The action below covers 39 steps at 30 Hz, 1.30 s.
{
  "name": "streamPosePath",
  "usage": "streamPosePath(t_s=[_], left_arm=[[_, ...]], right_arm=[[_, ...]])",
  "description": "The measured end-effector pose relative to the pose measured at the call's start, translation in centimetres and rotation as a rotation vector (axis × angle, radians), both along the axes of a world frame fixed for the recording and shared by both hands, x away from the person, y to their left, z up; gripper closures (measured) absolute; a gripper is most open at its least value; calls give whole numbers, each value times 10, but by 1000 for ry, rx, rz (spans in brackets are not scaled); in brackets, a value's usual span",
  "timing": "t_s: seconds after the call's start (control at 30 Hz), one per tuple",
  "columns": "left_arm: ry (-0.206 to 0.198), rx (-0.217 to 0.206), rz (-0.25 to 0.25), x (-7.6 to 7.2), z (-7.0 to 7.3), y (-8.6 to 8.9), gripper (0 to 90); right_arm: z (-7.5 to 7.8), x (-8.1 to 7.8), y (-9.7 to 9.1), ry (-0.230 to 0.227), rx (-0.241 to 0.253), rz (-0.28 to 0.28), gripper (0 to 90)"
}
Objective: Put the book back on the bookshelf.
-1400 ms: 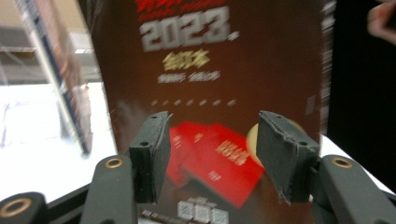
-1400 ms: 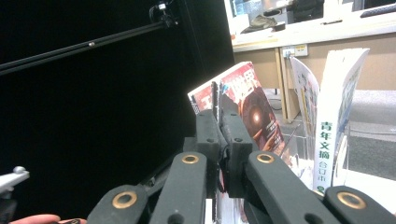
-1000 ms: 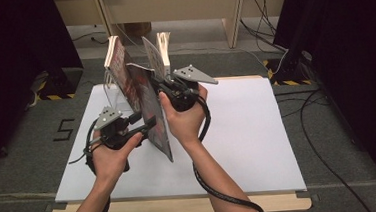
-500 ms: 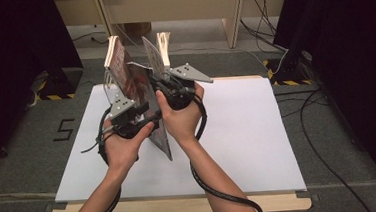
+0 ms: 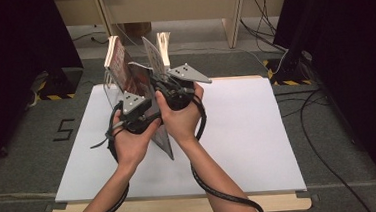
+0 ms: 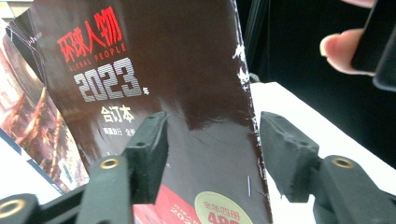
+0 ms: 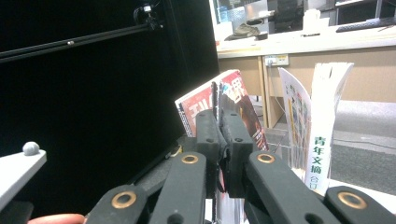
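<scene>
Tool status: we hold one magazine between two tools above the white bench (image 5: 259, 146).

Largest first: the bench carries a clear rack (image 5: 108, 89) at its far left edge, with other magazines (image 5: 117, 61) standing in it. We hold the dark-covered magazine (image 6: 187, 84) upright, just in front of that rack; its cover carries red and white print, "2023", and a worn white spine edge. Our right tool (image 7: 223, 154) is clamped tight on its top edge. Our left tool (image 6: 212, 154) stands wide, jaws straddling the spine without pressing; they have just been closing slightly. We judge the step as transferring or steadying the magazine near the rack. The next move calls for closing the left tool squarely on the spine before the right one lets go.
</scene>
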<state>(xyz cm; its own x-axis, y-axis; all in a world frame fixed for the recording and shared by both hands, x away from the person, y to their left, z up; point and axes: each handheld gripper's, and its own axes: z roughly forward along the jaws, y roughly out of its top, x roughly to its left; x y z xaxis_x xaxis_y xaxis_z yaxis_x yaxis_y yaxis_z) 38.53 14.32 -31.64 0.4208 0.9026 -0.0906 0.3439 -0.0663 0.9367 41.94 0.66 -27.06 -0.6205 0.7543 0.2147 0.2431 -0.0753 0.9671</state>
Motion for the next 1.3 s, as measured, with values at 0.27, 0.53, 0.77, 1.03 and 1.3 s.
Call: streamPosePath(t_s=[0.27, 0.53, 0.77, 1.03, 1.3], left_arm=[[7, -25, 13, -9, -4, 3, 610], [6, -12, 29, -21, -5, 13, 727], [33, 1, 19, -22, 0, 31, 841], [24, -28, 13, -19, 0, 66, 868], [-14, -24, -19, -26, -1, 91, 869]], right_arm=[[1, -1, 5, 6, -13, 33, 871], [-1, -5, 11, 13, -21, 72, 850], [0, -6, 17, -9, -49, 73, 782], [5, -13, 6, -76, -12, 101, 653], [0, -9, -47, -41, -4, 26, 650]])
